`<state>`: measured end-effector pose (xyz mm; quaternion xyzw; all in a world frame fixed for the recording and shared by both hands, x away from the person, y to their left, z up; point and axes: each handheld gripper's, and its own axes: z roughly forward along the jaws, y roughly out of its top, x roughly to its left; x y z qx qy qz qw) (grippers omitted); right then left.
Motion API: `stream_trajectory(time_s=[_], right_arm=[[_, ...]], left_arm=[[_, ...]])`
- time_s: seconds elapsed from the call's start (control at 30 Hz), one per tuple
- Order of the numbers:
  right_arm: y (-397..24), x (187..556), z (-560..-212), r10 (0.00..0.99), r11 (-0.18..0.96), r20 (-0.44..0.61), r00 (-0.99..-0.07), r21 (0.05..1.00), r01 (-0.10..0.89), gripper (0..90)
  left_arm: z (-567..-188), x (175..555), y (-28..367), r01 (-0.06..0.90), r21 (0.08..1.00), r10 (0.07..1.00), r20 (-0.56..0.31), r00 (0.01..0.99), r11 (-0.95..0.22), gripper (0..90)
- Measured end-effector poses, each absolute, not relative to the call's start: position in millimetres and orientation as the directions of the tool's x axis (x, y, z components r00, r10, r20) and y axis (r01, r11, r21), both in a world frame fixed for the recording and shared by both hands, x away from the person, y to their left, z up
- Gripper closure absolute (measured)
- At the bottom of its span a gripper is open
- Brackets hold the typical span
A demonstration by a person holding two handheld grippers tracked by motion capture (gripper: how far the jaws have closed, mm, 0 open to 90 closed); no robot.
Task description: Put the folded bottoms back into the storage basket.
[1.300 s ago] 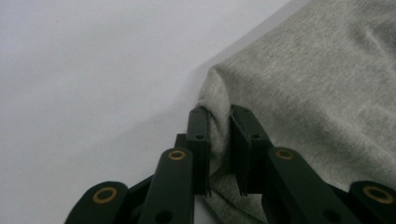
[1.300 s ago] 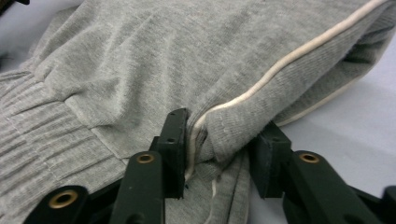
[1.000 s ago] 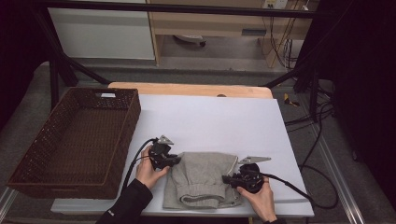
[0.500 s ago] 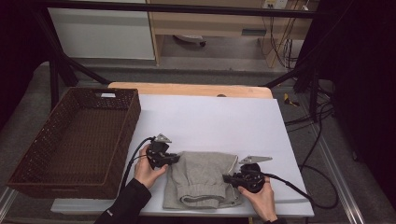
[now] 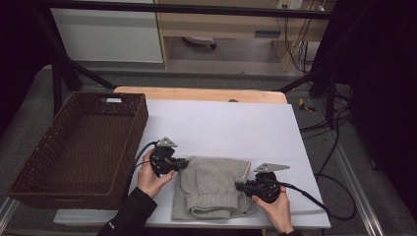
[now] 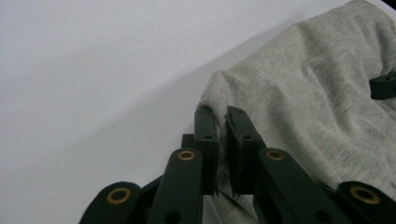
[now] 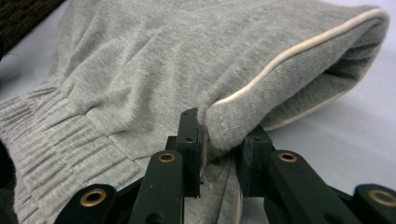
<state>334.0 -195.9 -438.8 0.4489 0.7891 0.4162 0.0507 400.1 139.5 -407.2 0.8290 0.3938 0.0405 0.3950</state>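
Observation:
A grey sweatshirt-like garment [image 5: 211, 184] with a ribbed hem lies folded near the front edge of the white table [image 5: 221, 123]. My left gripper [image 5: 184, 162] is at its left edge, and in the left gripper view the left gripper [image 6: 222, 116] is shut on a thin fold of the grey garment [image 6: 308, 93]. My right gripper [image 5: 239, 186] is at the garment's right edge. In the right gripper view the right gripper [image 7: 223, 126] is shut on a thick fold of the garment [image 7: 187, 60] with cream piping.
A dark wicker basket [image 5: 140, 128] stands to the left, partly on the table. Black cables [image 5: 339, 196] trail off the right side. A wooden board edge [image 5: 196, 93] runs along the back of the table.
My left gripper has risen slightly, lifting the garment's left edge with it. The right gripper has stayed in place.

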Motion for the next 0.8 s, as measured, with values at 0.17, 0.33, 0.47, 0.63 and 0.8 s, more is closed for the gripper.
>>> stream_trajectory(time_s=[0.17, 0.33, 0.47, 0.63, 0.8], right_arm=[[-197, 334, -437, 0.744, 0.247, 0.293, -0.601, 0.714, 0.654, 74.3], [-197, 333, -436, 0.742, 0.239, 0.293, -0.603, 0.725, 0.647, 74.4], [-196, 332, -434, 0.74, 0.238, 0.287, -0.608, 0.735, 0.635, 74.4], [-196, 332, -432, 0.738, 0.234, 0.282, -0.613, 0.745, 0.625, 74.4], [-197, 331, -431, 0.737, 0.234, 0.274, -0.618, 0.754, 0.614, 74.5]], left_arm=[[-403, 398, 139, 0.616, 0.695, 0.681, -0.247, 0.69, -0.371, 83.6], [-399, 396, 139, 0.611, 0.702, 0.679, -0.248, 0.691, -0.366, 83.7], [-396, 394, 139, 0.604, 0.708, 0.679, -0.241, 0.694, -0.366, 83.7], [-391, 391, 138, 0.592, 0.718, 0.679, -0.23, 0.698, -0.366, 83.7], [-388, 389, 138, 0.594, 0.72, 0.678, -0.236, 0.696, -0.359, 83.8]])
